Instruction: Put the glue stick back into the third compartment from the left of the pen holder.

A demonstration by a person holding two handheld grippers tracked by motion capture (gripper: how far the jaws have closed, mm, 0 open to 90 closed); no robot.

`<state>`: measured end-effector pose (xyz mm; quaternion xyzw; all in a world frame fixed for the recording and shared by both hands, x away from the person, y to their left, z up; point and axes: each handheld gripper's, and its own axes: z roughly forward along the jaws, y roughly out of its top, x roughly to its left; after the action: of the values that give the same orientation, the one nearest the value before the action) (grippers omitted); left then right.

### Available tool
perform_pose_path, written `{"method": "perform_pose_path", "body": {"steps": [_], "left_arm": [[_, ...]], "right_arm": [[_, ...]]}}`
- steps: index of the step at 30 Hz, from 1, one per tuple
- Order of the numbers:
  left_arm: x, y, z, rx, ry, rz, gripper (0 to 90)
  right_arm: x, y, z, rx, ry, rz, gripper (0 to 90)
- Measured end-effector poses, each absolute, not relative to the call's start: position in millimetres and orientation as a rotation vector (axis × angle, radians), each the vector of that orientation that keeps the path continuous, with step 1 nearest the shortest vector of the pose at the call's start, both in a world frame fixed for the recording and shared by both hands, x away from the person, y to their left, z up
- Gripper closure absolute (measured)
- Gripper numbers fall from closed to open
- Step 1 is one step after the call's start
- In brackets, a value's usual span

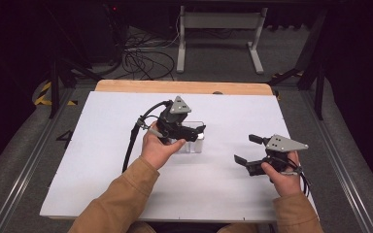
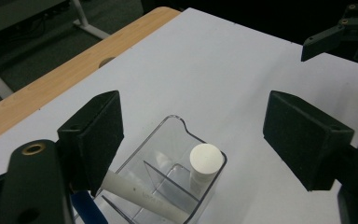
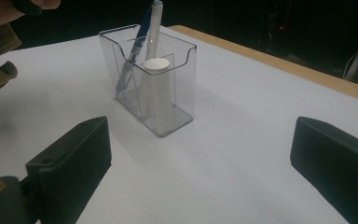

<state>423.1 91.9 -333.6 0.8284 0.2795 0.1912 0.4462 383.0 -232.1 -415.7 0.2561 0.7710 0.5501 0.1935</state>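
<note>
Both grippers stand wide open, gripping nothing: left gripper point(image 1: 194, 130) directly above the clear plastic holder point(image 3: 168, 84), right gripper point(image 1: 246, 150) well apart. Holder stands upright mid-table point(image 1: 102, 160), partitioned, containing a white cylinder point(image 3: 157, 88), white pen point(image 3: 154, 23) and blue pen point(image 3: 142, 30).

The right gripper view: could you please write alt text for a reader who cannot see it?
A clear plastic holder stands upright on a white table, holding a white cylinder, a blue pen and a white pen that lean against its back wall. In the foreground, the right gripper has its two black jaws wide open with nothing between them.
</note>
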Motion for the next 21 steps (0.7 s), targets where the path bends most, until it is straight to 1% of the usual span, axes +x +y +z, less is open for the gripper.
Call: {"method": "perform_pose_path", "body": {"steps": [6,10,17,21], "left_arm": [[420.3,94.8,-331.7,2.051,0.679,0.466,19.4],[414.2,100.8,-327.5,2.037,0.630,0.457,19.6],[394.9,125.6,-322.3,1.957,0.539,0.470,17.6],[384.1,141.9,-324.5,1.932,0.525,0.486,16.4]], "right_arm": [[383.8,-231.0,-415.3,0.716,2.163,1.543,5.7],[383.3,-229.8,-415.0,0.711,2.165,1.543,5.8],[377.5,-228.4,-413.2,0.694,2.167,1.543,5.4],[373.7,-225.7,-413.4,0.678,2.171,1.541,5.3]]}}
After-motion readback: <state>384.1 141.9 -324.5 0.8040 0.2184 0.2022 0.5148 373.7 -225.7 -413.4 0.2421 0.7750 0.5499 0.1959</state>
